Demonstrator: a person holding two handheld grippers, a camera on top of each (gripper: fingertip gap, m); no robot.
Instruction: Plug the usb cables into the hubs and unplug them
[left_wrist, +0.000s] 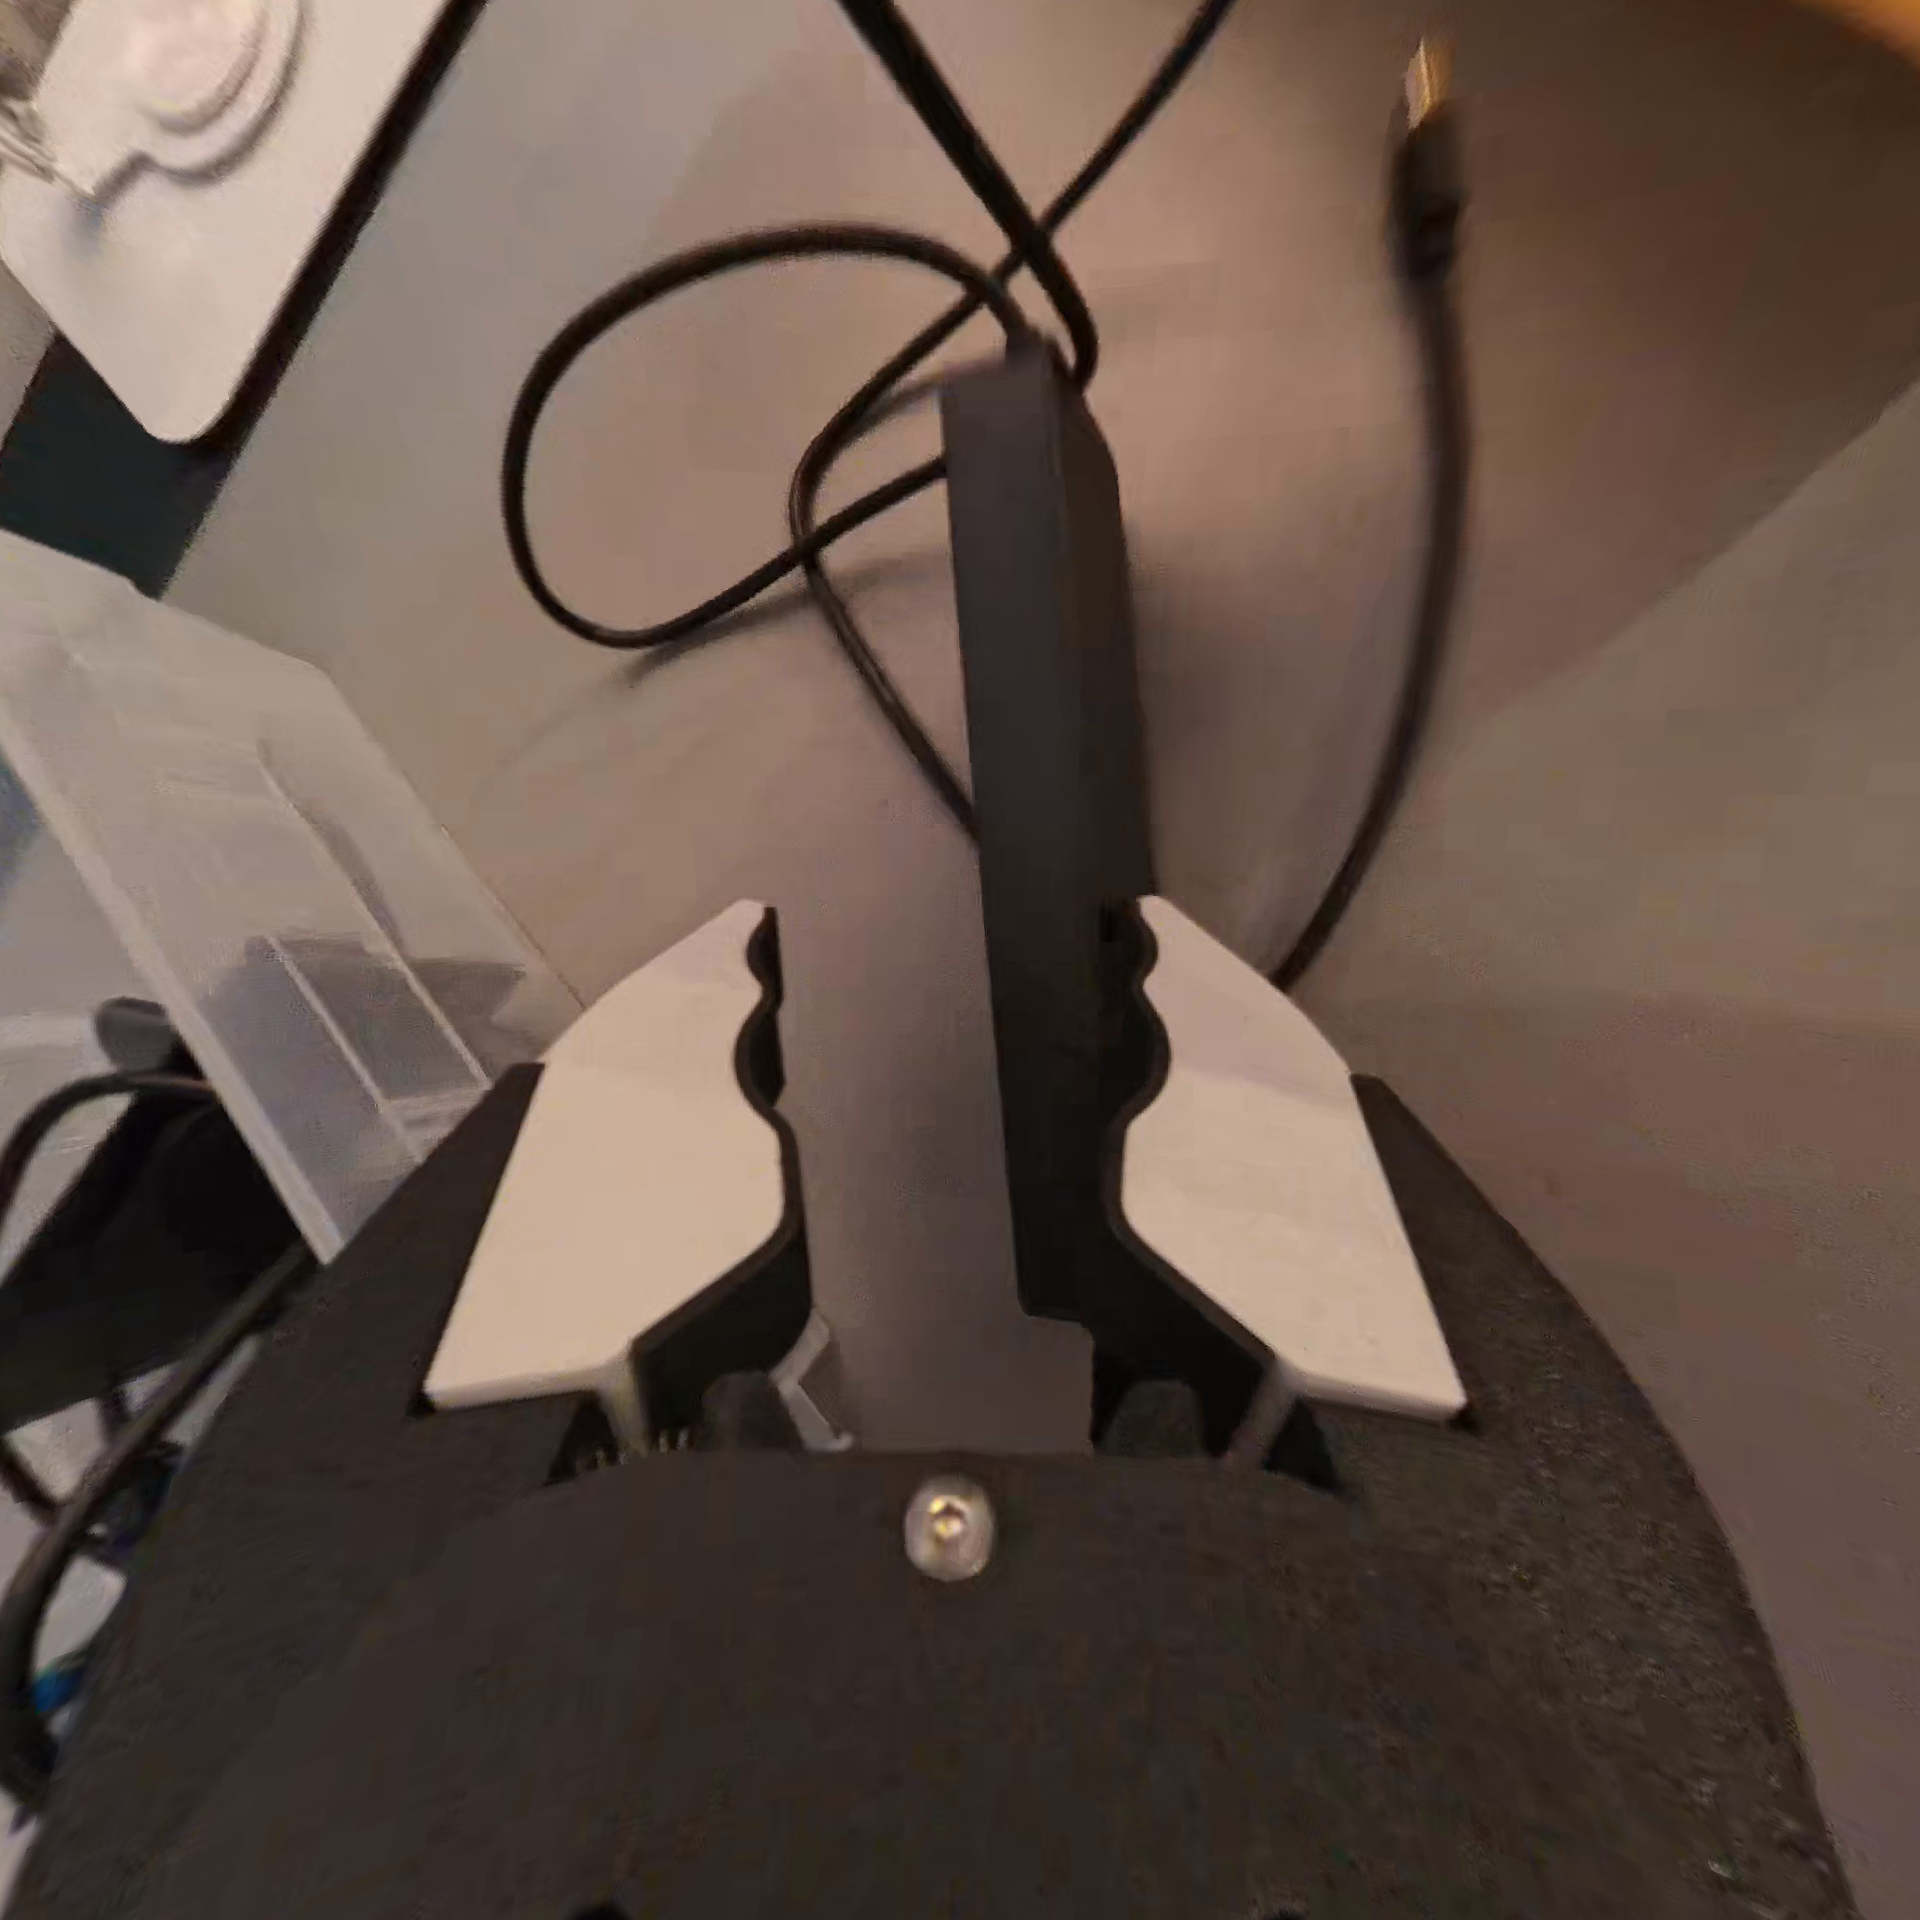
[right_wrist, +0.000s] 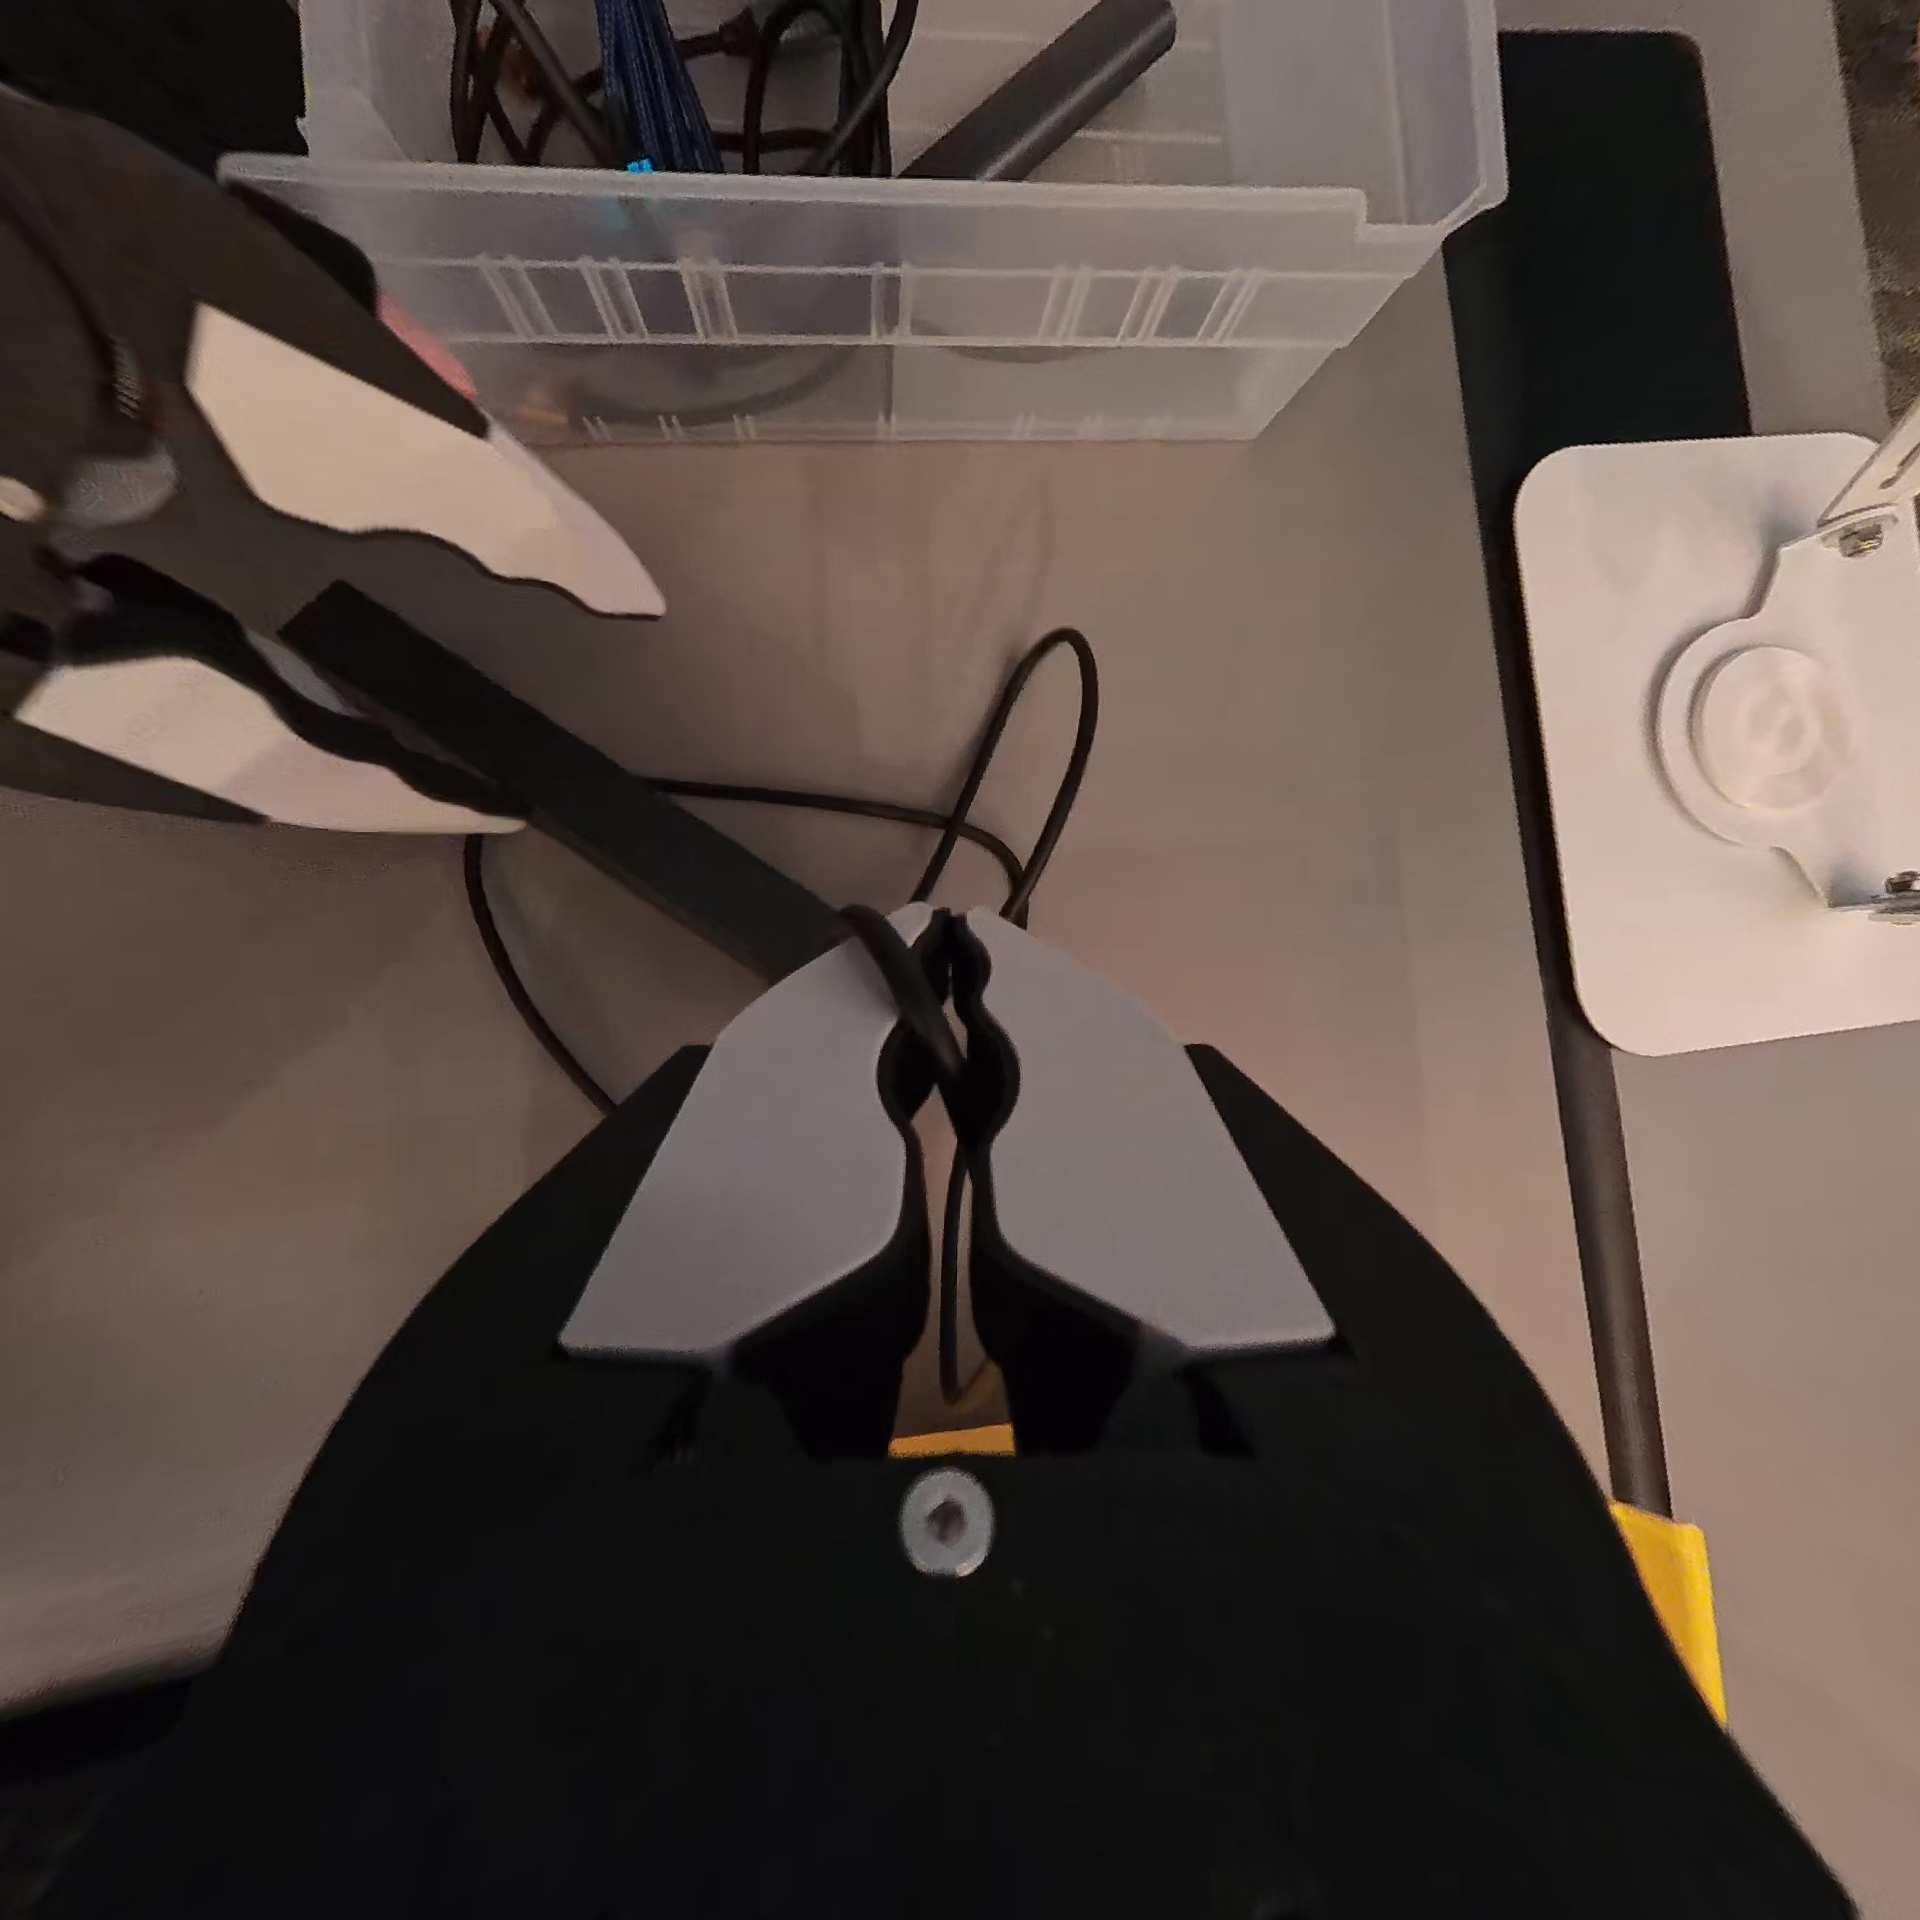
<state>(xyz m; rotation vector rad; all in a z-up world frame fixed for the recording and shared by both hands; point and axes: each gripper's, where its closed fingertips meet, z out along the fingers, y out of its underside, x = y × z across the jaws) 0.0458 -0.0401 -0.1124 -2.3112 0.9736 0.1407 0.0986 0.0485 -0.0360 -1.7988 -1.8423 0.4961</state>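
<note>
Fingers of the left gripper gape around the USB hub, the right gripper pinches its cable; judging so, next fetch the loose plug.

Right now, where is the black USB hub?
In the left wrist view the black USB hub stands between the left gripper's open fingers, against the right one, over the grey table.

Beyond the right tongs: clear plastic bin on the grey table, holding tangled dark and blue cords. Right of those tongs: white stand base with round centre boss; yellow tape nearer, at the table edge.
</note>
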